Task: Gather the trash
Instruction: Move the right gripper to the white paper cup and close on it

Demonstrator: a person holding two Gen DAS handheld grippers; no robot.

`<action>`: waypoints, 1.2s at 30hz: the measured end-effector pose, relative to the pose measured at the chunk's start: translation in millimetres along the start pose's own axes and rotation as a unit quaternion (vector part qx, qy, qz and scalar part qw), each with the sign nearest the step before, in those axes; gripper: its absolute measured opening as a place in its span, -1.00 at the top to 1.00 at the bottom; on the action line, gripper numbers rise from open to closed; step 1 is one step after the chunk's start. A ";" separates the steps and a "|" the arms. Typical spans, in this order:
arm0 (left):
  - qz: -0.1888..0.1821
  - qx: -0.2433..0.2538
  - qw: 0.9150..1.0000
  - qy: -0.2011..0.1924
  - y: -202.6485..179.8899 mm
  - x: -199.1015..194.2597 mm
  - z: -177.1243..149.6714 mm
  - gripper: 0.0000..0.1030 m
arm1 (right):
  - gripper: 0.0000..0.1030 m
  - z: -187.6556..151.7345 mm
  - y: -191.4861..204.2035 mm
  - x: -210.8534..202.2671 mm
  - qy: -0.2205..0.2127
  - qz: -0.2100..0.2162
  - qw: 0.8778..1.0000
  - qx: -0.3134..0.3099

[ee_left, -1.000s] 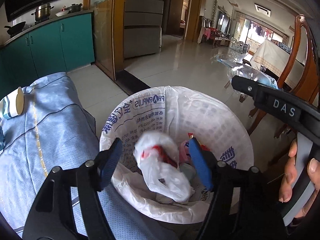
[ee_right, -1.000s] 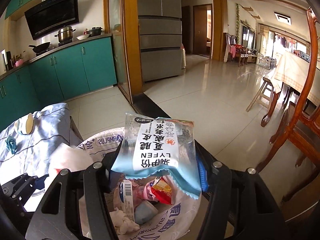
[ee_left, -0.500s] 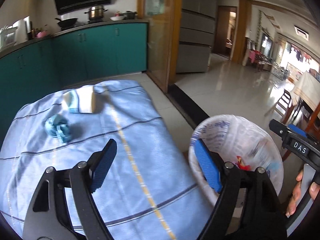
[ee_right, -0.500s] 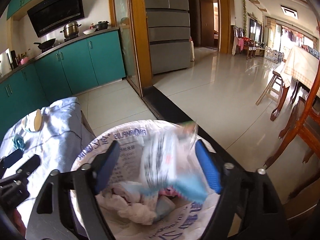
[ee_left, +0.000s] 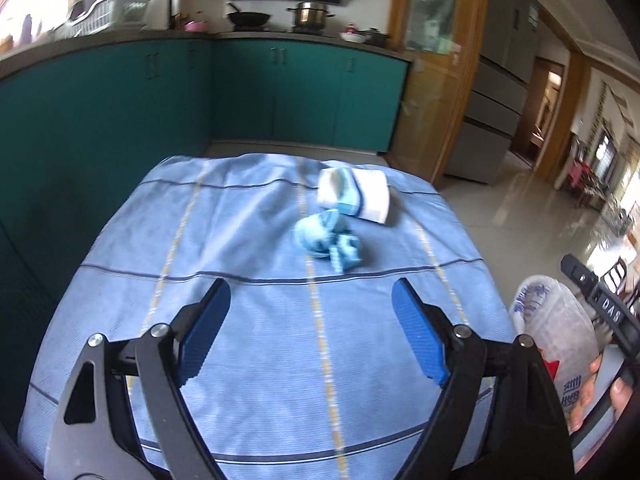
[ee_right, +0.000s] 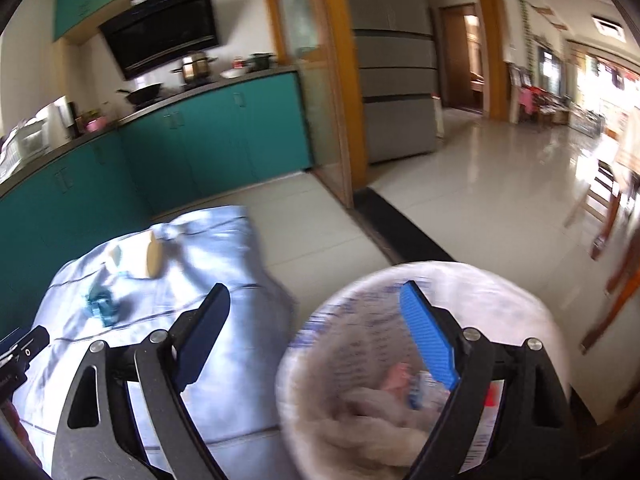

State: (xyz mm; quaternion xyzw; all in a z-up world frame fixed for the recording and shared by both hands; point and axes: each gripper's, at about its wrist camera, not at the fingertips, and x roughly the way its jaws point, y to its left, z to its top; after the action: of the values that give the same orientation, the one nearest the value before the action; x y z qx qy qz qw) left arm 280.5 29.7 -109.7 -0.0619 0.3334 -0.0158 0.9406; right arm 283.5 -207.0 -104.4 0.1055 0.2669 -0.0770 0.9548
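My left gripper [ee_left: 311, 300] is open and empty above the blue striped tablecloth [ee_left: 240, 320]. Ahead of it lie a crumpled blue wad [ee_left: 328, 242] and a tipped white paper cup [ee_left: 354, 195]. My right gripper [ee_right: 316, 320] is open and empty, above the gap between the table and the bin. The white-lined trash bin [ee_right: 532, 312] holds wrappers and crumpled paper. The bin also shows in the left wrist view [ee_left: 556, 328], with the right gripper's arm beside it. The wad [ee_right: 100, 306] and the cup [ee_right: 150, 256] show in the right wrist view.
Teal kitchen cabinets [ee_left: 280, 92] run behind the table. A grey fridge [ee_right: 392, 80] and wooden door frames stand beyond the bin. Tiled floor [ee_right: 480, 184] stretches right toward wooden chairs [ee_right: 616, 280].
The snack wrapper and the white bag dropped into the bin. My left gripper swung left from the bin to over the table. My right gripper opened and shifted left.
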 end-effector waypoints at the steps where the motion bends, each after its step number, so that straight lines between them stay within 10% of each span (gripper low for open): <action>1: 0.002 -0.013 1.000 0.002 9.8 -0.1 2.1 -0.62 | -0.69 -1.0 9.4 1.7 0.001 0.010 1.000 -0.005; 11: 0.073 -0.004 0.997 -0.021 38.8 7.1 42.9 -0.62 | -0.77 -2.9 87.5 9.4 0.037 0.077 0.989 -0.118; 29: 0.132 -0.042 0.990 0.011 76.1 17.1 43.1 -0.71 | -0.84 78.4 206.2 141.5 0.138 0.174 0.971 -0.086; 36: 0.123 -0.012 0.992 0.022 63.6 18.8 36.4 -0.71 | -0.86 59.3 261.5 208.2 0.200 0.067 0.968 -0.137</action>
State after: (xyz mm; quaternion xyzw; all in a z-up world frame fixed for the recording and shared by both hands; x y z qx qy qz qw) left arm 317.3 95.3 -101.5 -0.0312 0.3594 0.1026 0.9270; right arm 542.0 12.2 -122.4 0.0050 0.4523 0.0469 0.8906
